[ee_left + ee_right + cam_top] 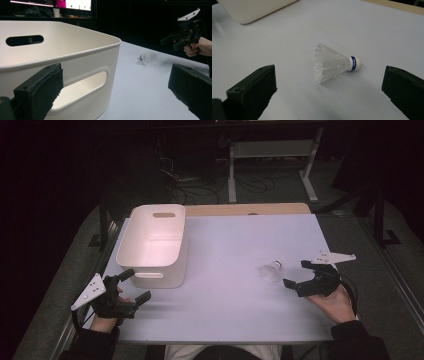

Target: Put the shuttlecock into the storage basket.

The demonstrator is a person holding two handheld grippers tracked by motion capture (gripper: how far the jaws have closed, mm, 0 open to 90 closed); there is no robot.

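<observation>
While spread wide, right gripper (329, 95) frames shuttlecock (334, 63), untouched; left gripper (117, 97) wide, empty, beside bin (75, 57)

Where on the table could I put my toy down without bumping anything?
Most of the pale table top is bare: the wide middle between the white plastic bin and the white feathered shuttlecock, plus the far right corner. It's crowded beside the bin and the shuttlecock, where the grippers are.

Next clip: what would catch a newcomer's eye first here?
Probably the white bin, standing empty at the table's left with the open left gripper at its near corner. Next, the lone shuttlecock lying on its side on the pale tabletop, right of centre, feathers toward the bin. The open right gripper sits just right of it, jaws spread, not touching it.
</observation>
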